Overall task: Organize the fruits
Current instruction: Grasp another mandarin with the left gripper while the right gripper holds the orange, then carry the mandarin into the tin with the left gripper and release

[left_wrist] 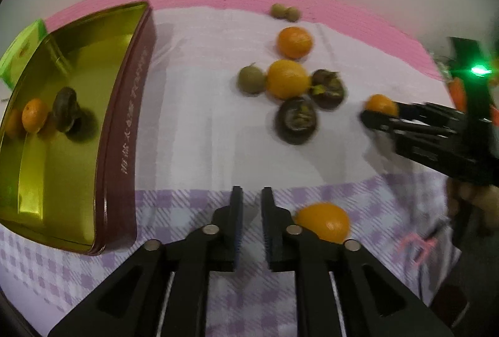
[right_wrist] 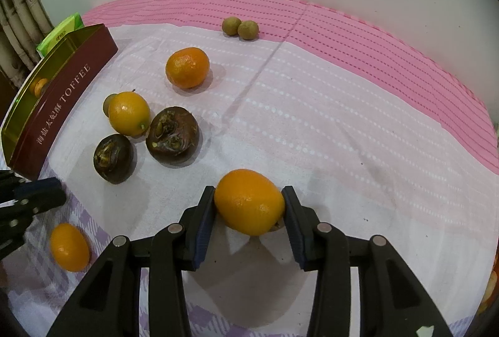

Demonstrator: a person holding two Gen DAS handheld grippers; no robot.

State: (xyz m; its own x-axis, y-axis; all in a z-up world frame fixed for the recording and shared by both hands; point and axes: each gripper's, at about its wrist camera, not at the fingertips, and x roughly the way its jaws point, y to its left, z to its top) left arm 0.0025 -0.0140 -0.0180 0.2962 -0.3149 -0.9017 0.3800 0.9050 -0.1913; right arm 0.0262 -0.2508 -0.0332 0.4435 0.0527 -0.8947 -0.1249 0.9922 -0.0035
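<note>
In the left wrist view, motion blur smears the fruit pile (left_wrist: 293, 93) and the toffee tin's lettering (left_wrist: 132, 115). The green box (left_wrist: 21, 53) is mostly hidden behind the tin. The right tongs (left_wrist: 366, 117) cover part of an orange (left_wrist: 380, 103).

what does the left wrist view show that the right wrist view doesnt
Only the left wrist view: the tin's gold inside, holding a small orange and a dark fruit, and the shut, empty left gripper seen from behind.

Only the right wrist view: the right gripper closed on an orange fruit, and the word TOFFEE on the tin's side.

Both: the tin, two dark fruits, the pair of small green-brown fruits, loose oranges, and the cloth.
</note>
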